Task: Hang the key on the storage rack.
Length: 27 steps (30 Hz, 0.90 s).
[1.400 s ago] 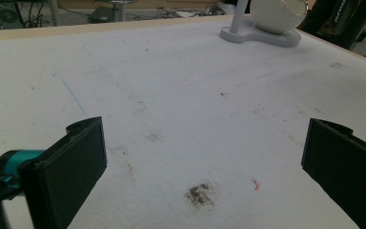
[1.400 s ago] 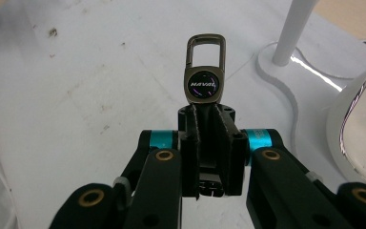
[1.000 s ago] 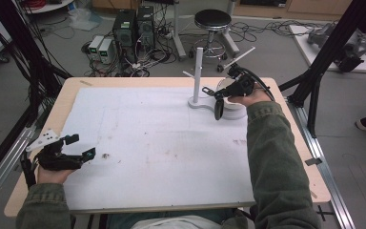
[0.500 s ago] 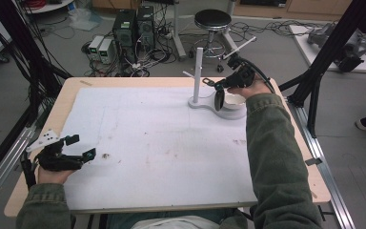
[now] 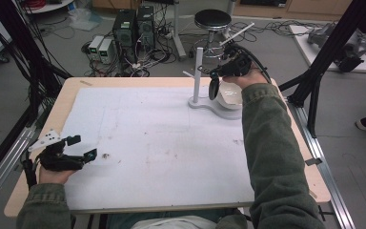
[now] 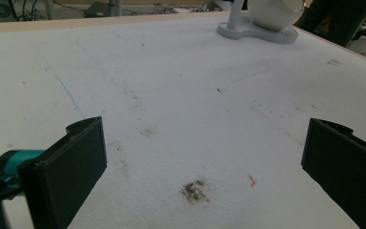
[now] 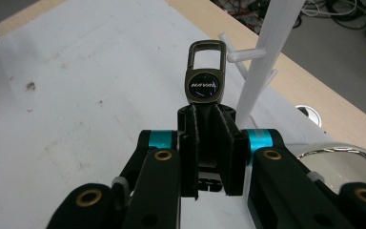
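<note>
Floor (image 5: 286, 43): grey, strewn with loose cables beyond the table.
Table (image 5: 71, 90): light wood, topped by a white mat (image 5: 162, 138) with faint stains.
Stool (image 5: 212, 20): round black seat, just past the far edge of the table.
Computers (image 5: 134, 26): two dark towers on the floor, with small pale boxes (image 5: 101, 47) beside them.
Frame (image 5: 331, 52): black struts at both sides of the table.
Rails (image 5: 7, 157): metal, running along the table's left and right sides.
Board (image 5: 333, 47): white, lying on the floor at far right.
</note>
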Each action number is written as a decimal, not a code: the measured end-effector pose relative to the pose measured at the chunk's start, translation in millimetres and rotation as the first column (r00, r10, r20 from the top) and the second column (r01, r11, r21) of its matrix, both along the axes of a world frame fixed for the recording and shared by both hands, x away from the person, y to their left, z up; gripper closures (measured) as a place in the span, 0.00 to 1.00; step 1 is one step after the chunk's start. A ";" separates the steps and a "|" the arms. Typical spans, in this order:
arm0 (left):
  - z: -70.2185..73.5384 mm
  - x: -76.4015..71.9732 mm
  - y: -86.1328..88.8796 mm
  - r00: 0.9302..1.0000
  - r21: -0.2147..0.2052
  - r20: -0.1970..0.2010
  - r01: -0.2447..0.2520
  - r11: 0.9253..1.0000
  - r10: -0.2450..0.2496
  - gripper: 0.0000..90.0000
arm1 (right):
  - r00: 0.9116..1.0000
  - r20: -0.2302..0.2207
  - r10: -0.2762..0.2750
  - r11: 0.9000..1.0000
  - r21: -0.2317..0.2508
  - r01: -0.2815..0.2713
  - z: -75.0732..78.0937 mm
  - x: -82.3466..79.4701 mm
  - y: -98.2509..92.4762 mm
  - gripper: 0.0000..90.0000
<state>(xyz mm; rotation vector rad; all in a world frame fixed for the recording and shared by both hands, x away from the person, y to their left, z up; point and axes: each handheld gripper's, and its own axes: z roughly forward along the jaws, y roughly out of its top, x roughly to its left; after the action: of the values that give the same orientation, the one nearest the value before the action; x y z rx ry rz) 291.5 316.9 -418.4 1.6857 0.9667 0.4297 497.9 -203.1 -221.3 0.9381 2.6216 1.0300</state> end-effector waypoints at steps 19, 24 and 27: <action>-0.7 0.8 1.1 1.000 0.004 -0.002 -0.002 1.000 0.002 0.02 | 0.998 -0.008 -0.056 0.996 -0.077 0.056 -1.8 11.4 11.4 0.89; -0.9 1.1 0.7 1.000 0.003 -0.002 -0.002 1.000 0.002 0.02 | 0.997 -0.012 -0.072 0.993 -0.097 0.071 -6.9 15.0 16.7 0.89; -1.2 1.3 1.0 1.000 0.003 -0.003 -0.002 1.000 0.002 0.02 | 0.997 -0.017 -0.076 0.992 -0.102 0.074 -9.4 17.0 18.4 0.89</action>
<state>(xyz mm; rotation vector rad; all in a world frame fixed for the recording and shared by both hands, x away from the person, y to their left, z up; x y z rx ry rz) 292.8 317.8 -419.6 1.6887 0.9707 0.4308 514.9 -184.7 -230.7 1.0206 2.6056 0.8649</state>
